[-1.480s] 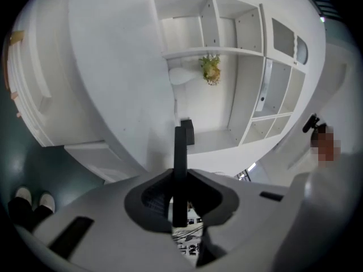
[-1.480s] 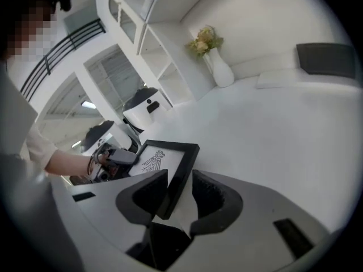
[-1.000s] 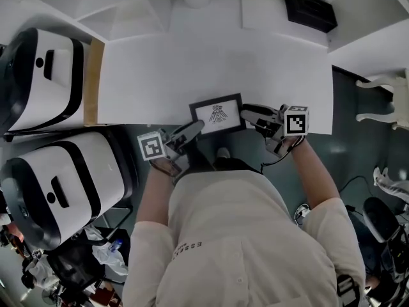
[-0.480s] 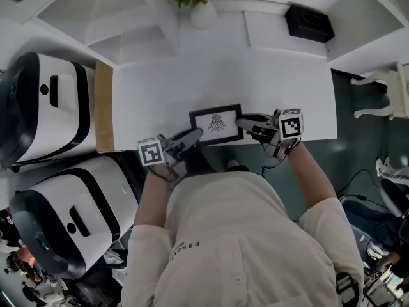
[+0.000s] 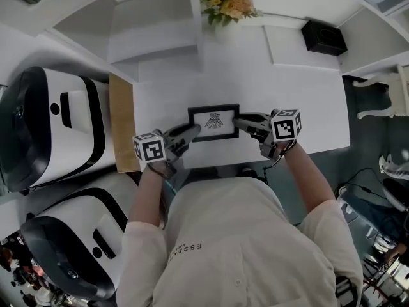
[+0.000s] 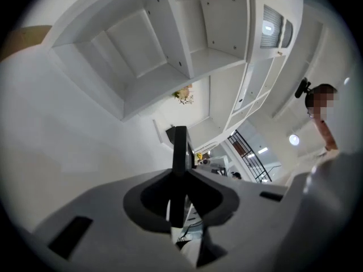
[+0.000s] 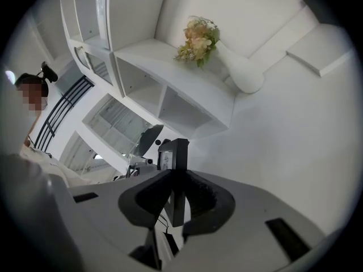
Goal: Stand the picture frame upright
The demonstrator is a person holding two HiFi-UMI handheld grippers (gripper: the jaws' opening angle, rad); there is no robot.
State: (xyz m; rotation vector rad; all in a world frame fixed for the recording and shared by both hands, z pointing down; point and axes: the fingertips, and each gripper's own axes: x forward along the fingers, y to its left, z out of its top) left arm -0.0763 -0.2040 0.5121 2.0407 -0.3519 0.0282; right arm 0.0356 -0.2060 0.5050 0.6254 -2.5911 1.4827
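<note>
1. Over the near edge of the plain white tabletop: slim black rectangular picture frame, white mat, dark bird-like print, face turned up towards the head camera, so not yet upright.
2. Pinched at its left edge by left gripper and at its right edge by right gripper, the latter's jaws having just been closing onto that edge.
3. Step judged: two-ended grasp made, standing-up not done.
4. Next: tip top edge up, seat bottom edge on the table, release once steady. Rear stand not visible.
</note>
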